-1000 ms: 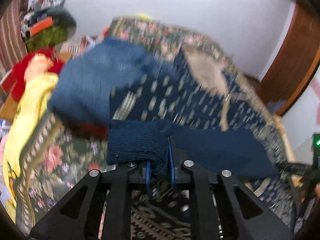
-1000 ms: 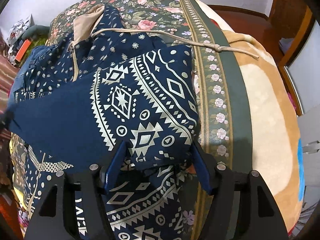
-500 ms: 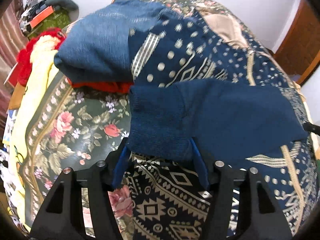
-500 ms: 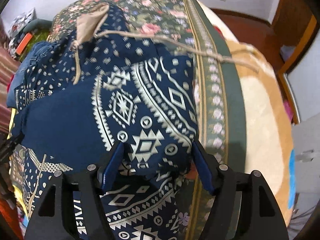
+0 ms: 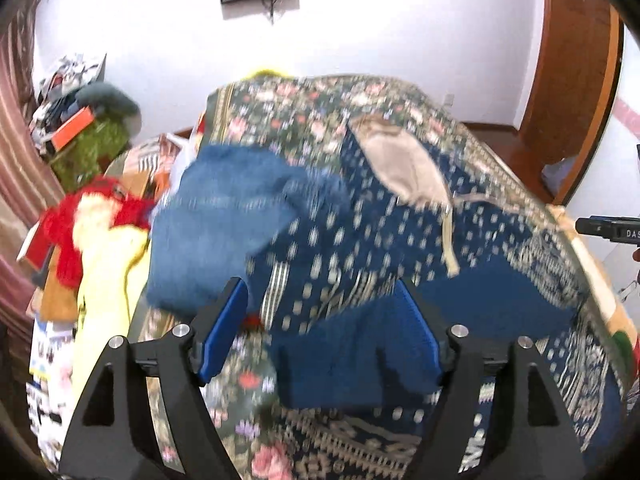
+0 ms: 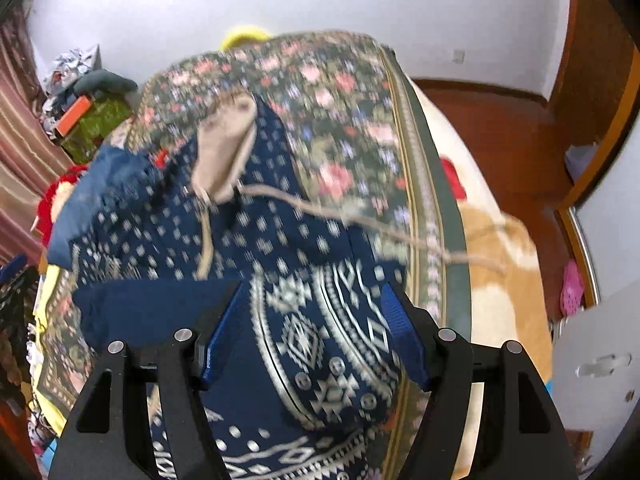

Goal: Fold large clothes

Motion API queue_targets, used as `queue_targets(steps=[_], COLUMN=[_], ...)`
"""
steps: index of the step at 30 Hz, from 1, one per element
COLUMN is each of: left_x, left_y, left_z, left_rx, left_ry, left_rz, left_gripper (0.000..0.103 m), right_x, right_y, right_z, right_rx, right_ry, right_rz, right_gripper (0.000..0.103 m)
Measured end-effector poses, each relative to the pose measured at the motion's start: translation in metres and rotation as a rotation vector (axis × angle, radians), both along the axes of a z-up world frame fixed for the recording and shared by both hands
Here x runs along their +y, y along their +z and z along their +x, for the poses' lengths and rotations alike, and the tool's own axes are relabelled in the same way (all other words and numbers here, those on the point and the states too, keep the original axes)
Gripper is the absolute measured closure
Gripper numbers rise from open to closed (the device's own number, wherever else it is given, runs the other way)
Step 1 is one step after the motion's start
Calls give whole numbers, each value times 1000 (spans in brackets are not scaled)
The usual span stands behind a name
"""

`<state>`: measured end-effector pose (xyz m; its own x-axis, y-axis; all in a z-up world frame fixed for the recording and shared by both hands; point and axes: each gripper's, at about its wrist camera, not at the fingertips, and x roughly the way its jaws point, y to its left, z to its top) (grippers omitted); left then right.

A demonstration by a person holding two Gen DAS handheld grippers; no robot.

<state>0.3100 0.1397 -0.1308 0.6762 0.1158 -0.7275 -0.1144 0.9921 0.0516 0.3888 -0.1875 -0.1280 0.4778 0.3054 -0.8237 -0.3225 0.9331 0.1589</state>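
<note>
A navy patterned hoodie (image 5: 400,248) with a tan-lined hood (image 5: 404,168) lies on the floral bed cover (image 5: 320,108). Its plain navy cuff (image 5: 352,356) lies folded across the body. My left gripper (image 5: 324,328) is open above the cuff, its blue pads (image 5: 224,328) spread wide. In the right wrist view the hoodie (image 6: 312,320) shows its white geometric print, hood (image 6: 224,152) and drawstring (image 6: 360,220). My right gripper (image 6: 312,336) is open over the folded hem.
A folded blue denim garment (image 5: 216,228) lies left of the hoodie. A red and yellow plush (image 5: 88,220) and clutter (image 5: 80,112) are at the left. A wooden door (image 5: 576,80) stands at the right. An orange blanket (image 6: 500,280) covers the bed's right side.
My left gripper opened and let go of the navy cuff, then both grippers lifted and tilted up away from the hoodie. The sleeve stays folded across the body.
</note>
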Motion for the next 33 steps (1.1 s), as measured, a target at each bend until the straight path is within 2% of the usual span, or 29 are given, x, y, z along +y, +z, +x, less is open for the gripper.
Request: queue_targets(steps=[3,6,11,15,21,23,26,30,33], left_x=[-6,-12,-20,-22,-10,-6,3,12,16], left_y=[8,7,-10,-33,-59,-68,-81,-98,-112], left_z=[25,49,96,144,211,234,259,285,295], left_rx=[-18,-10,37,118,194,220,252,277,296], left_ry=[-41,-70,-123,-137,-133,-101,-91,-38,-17], left_rz=[-4,5,-30,-43,-188,-208,-295,-304,-340], left_gripper=[28,28,28,28,28,28,28,28,28], right_x=[11,21,42,60,91,98,106,113,117], right_y=[13,14,2,-12,-43,-54,-67,-82,-95], right_z=[10,24,53,77,126,142,161,183,197], right_rx=[-45,-45,-9,21,84,113,130,169,211], right_ry=[10,8,6,2,10,6,-10,-32,-54], right_rz=[21,35,56,55,-3,-3,1,13,38], right_gripper=[37,37,37,37,37,37,37,37,37])
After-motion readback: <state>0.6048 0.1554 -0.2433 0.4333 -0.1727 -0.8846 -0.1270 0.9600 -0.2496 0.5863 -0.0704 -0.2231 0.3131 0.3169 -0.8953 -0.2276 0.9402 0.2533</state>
